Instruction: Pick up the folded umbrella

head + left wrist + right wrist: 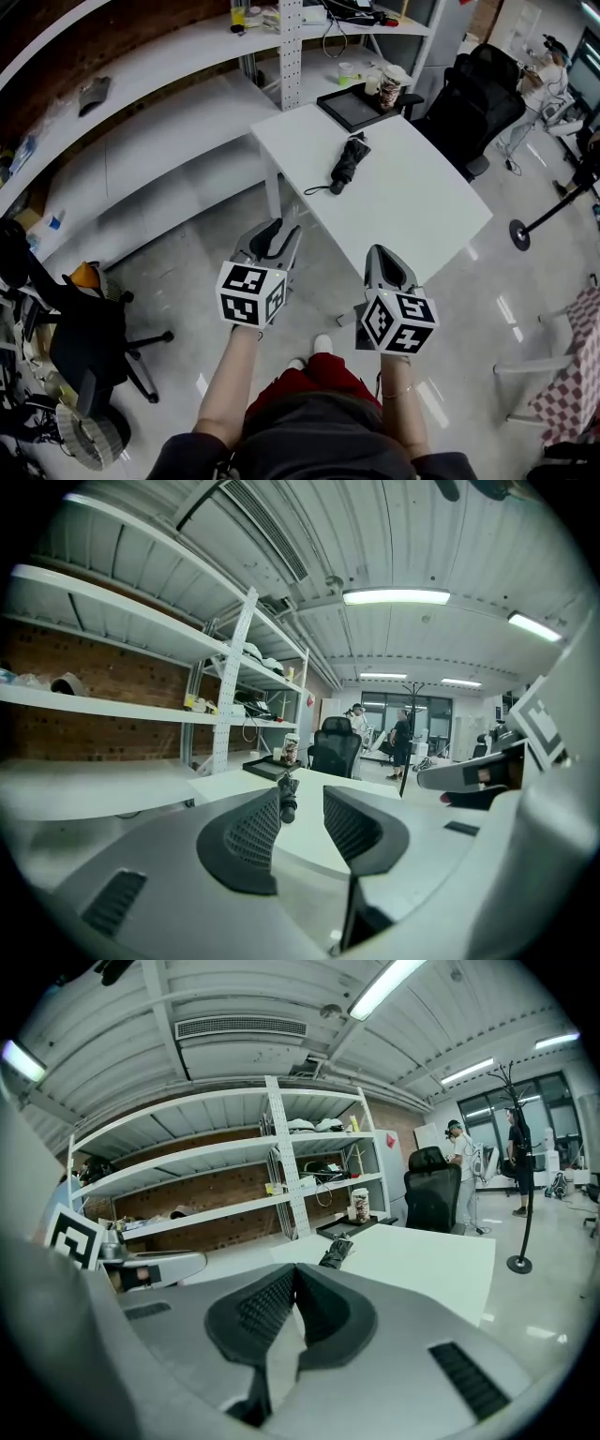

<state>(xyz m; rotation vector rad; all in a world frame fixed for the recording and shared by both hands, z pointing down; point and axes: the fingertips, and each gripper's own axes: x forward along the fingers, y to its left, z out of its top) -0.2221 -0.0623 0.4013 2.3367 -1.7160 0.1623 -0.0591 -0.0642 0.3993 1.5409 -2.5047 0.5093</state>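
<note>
A black folded umbrella (348,161) lies on the white table (422,211), its wrist strap trailing toward the table's near left edge. Both grippers hover over the floor short of the table's near edge, well apart from the umbrella. My left gripper (279,230) stands open with nothing between its jaws; in the left gripper view the umbrella (288,799) shows far off through the gap of this gripper (302,795). My right gripper (381,251) is shut, its tips (293,1273) meeting with nothing held. The umbrella (336,1251) lies beyond it on the table.
A black tray (352,106) and cups (388,86) sit at the table's far corner. A black office chair (483,103) stands behind the table, white shelving (169,103) to the left. Another chair (89,347) is at my left, a stand's base (520,234) at right.
</note>
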